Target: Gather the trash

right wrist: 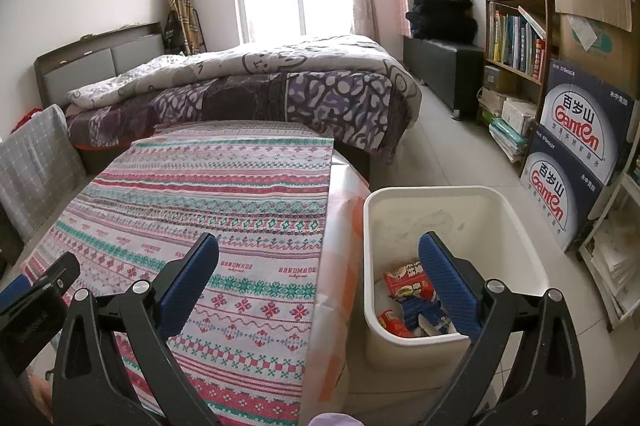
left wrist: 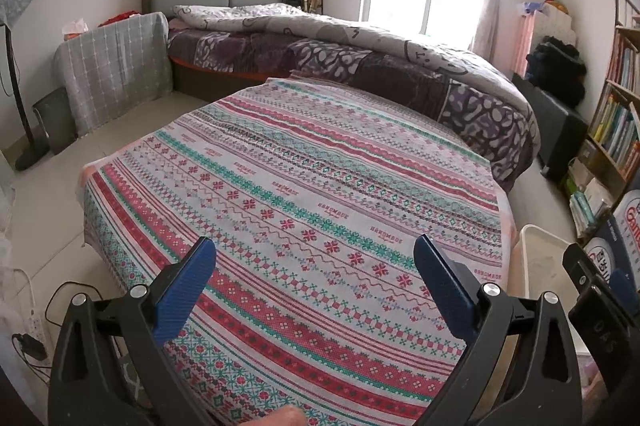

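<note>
The left gripper [left wrist: 314, 266] hangs level above the table with the patterned cloth [left wrist: 280, 193], its blue fingers [left wrist: 188, 286] spread wide with nothing between them. The right gripper [right wrist: 318, 266] is held just to its right, straddling the table's edge, jaws likewise spread and empty. Its left finger lies over the cloth, its right finger [right wrist: 448, 290] over the white bin [right wrist: 460, 193] standing on the floor beside the table. Inside the bin, below that finger, lie red and blue wrappers [right wrist: 404, 284]; what else sits under them is hard to make out.
</note>
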The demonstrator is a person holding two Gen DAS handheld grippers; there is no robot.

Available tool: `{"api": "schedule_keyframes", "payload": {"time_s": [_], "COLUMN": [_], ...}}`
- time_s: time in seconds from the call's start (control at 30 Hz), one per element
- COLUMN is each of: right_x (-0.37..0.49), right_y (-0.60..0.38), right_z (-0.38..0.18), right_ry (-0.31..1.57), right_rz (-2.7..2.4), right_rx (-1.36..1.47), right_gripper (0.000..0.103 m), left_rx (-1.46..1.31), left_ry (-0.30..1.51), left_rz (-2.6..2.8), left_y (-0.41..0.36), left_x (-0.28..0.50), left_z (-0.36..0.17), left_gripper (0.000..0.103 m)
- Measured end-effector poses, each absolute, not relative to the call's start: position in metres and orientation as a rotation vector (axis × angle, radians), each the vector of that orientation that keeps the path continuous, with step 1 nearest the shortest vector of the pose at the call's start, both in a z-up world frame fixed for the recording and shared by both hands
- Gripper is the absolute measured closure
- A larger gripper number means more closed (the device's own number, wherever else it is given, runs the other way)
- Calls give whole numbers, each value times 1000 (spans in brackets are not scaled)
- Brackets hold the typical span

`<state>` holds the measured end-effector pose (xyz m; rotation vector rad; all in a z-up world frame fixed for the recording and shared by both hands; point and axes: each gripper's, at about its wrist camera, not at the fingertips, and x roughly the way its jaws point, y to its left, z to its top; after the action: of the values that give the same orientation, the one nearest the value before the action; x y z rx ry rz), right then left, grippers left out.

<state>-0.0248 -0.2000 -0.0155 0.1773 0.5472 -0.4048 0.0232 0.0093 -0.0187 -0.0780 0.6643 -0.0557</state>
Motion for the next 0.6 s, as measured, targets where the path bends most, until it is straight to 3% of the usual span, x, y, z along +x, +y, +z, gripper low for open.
{"api": "schedule_keyframes", "payload": {"time_s": [0.6], "right_x": [-24], "right_y": [-202], "right_z": [-19], "right_ry": [557], "right_rz": [-401], "right_rx": [184], "right_gripper": [7], "left_rx": [-72], "left_ry": [673], "left_rz": [-63], "left_y": [7], "left_x": [23], "left_z": [-22], "left_gripper": [7]}}
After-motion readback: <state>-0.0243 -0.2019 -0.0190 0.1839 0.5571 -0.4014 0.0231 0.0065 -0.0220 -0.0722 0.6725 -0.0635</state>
